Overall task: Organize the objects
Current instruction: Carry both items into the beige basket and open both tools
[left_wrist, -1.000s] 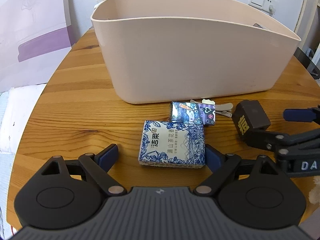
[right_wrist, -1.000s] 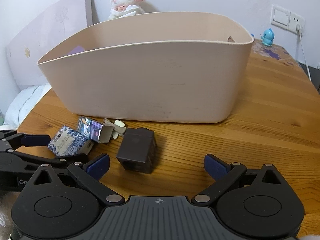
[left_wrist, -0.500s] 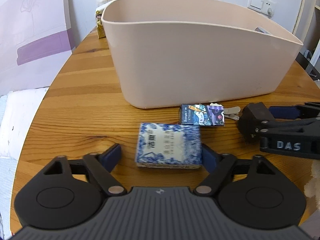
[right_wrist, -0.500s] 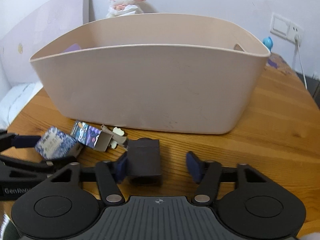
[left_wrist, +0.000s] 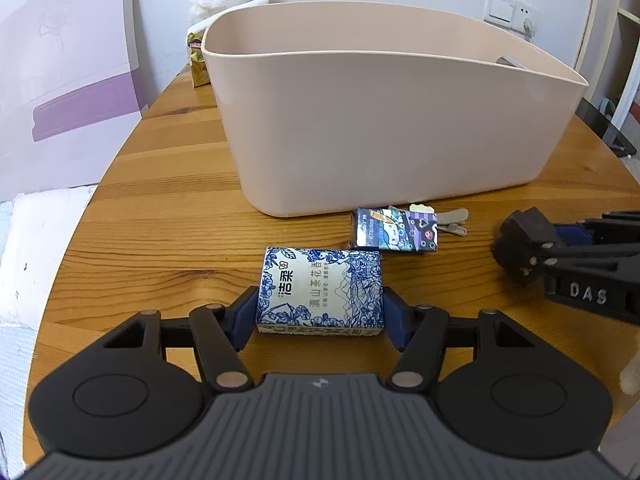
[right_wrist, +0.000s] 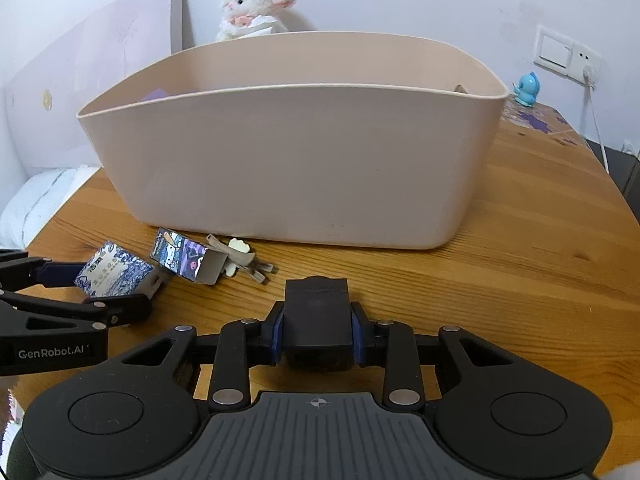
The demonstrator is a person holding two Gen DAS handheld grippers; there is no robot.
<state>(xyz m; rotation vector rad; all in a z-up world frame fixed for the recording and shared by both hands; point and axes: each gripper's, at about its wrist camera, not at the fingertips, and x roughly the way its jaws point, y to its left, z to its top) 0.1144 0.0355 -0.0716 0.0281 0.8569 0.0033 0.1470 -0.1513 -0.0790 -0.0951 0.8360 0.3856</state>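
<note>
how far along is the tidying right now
Done: unclear; the beige plastic tub hides most of its contents. In hand: left tool closing around the blue-and-white tissue pack, right tool closing on the dark box. Left: cartoon-printed box and hair clips.

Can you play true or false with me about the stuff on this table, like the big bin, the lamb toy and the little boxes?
1. The blue-and-white tissue pack sits between the left gripper's closing jaws. True.
2. The right gripper holds the cartoon box. False: its closing jaws are around the dark block; the cartoon box lies untouched on the table.
3. The fluffy lamb toy is behind the beige bin. True.
4. The hair clips are inside the bin. False: they lie on the table in front of it, beside the cartoon box.
5. The bin lies on its side. False: it stands upright.
</note>
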